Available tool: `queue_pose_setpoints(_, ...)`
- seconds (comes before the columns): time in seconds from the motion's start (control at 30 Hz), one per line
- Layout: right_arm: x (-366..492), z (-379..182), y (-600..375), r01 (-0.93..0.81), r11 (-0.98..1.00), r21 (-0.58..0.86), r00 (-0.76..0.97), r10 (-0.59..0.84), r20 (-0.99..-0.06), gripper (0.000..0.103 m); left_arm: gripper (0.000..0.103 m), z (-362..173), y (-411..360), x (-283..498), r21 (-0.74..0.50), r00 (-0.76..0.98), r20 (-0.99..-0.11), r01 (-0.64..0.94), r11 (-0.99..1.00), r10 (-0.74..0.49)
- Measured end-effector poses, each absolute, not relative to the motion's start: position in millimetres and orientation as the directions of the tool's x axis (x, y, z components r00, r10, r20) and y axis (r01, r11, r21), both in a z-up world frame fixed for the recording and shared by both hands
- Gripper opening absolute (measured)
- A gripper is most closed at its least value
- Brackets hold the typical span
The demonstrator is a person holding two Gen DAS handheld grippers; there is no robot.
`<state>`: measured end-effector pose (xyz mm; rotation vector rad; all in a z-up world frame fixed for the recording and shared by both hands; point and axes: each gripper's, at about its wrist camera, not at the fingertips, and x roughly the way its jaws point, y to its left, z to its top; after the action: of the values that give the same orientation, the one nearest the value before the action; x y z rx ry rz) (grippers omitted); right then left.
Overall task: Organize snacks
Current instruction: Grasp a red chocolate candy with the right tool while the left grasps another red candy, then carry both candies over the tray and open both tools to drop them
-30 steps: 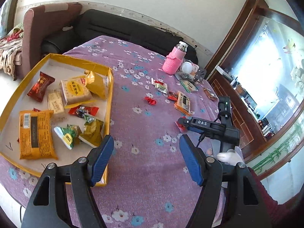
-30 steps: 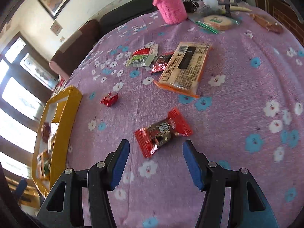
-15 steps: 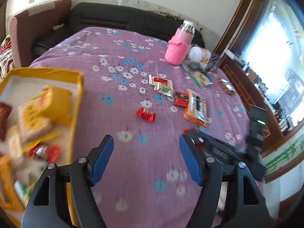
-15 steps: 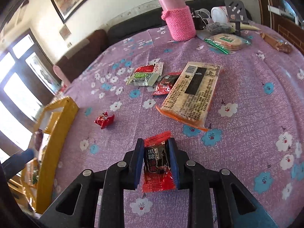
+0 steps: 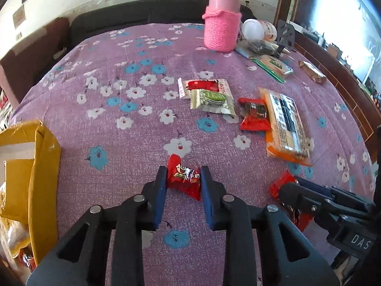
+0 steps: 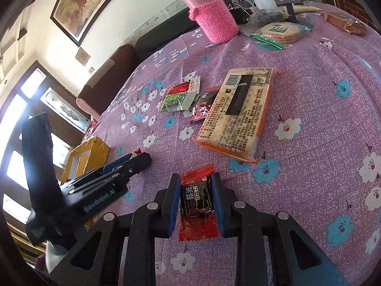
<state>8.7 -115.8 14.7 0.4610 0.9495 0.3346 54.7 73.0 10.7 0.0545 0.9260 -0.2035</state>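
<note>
My left gripper (image 5: 182, 174) is shut on a small red candy (image 5: 183, 177) on the purple flowered tablecloth. My right gripper (image 6: 194, 181) is shut on a red and black snack packet (image 6: 196, 205); it also shows in the left wrist view (image 5: 282, 183). The yellow tray (image 5: 45, 164) with several snacks stands at the left edge, also seen in the right wrist view (image 6: 95, 150). On the cloth lie an orange cracker pack (image 5: 284, 126), a red packet (image 5: 254, 116), a green and white packet (image 5: 212, 101) and a red and white packet (image 5: 204, 85).
A pink knit-sleeved bottle (image 5: 222, 23) stands at the back. Beside it are a white cup (image 5: 257, 28), a round cracker pack (image 5: 273, 66) and a brown bar (image 5: 312, 71). A dark sofa runs behind the table.
My left gripper swung from the tray to the small red candy and shut on it. My right gripper shut on the red and black packet and still holds it.
</note>
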Motion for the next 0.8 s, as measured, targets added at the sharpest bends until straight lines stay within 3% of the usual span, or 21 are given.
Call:
queue_pose_setpoints(0.2,3,19,-111,-0.090,0.879,0.469,0.569,0.432,-0.700,0.026,0.023,28,93,38,-0.117,0.612,-0.766,0.173,0.978,-0.199)
queue_pose_setpoints(0.4,-8,31,-109,-0.132,0.893,0.430,0.627,0.411,-0.662,0.026,0.023,86,143,-20,-0.197,0.694,-0.675,0.158,0.968,-0.250)
queue_pose_setpoints(0.6,-14,39,-99,-0.142,0.897,0.418,0.638,0.406,-0.654,0.026,0.023,120,223,-81,-0.210,0.768,-0.620,0.035,0.977,-0.160)
queue_pose_setpoints(0.8,-37,77,-46,-0.257,0.853,0.454,0.596,0.510,-0.621,0.026,0.023,110,294,-116,-0.241,0.783,-0.618,-0.101,0.965,-0.073)
